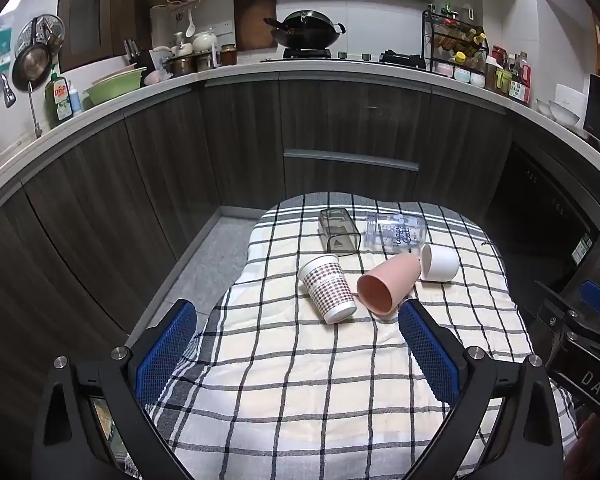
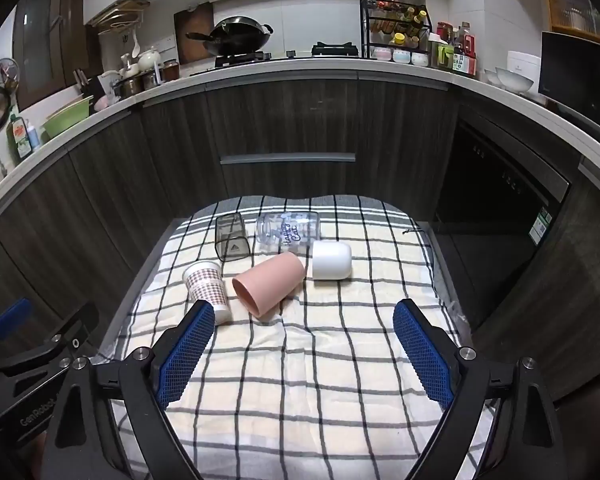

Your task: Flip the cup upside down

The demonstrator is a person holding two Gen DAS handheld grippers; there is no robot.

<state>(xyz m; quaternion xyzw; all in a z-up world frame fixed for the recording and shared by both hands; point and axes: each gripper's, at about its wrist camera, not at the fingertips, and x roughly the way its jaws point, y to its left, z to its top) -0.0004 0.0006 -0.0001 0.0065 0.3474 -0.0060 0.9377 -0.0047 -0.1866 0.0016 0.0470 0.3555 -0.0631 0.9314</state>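
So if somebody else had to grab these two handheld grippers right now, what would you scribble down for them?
Left gripper: open, empty, hovering over the checked cloth.
Right gripper: open, empty, also short of the cups.
Cups at the far end of the cloth: the patterned paper cup and white cup already stand mouth down. The pink cup lies on its side, mouth toward the grippers. The clear printed glass lies on its side too. The smoky square cup cannot be judged for certain.
Done: nothing gripped at this moment.
Left: probably take the pink cup and set it mouth down.
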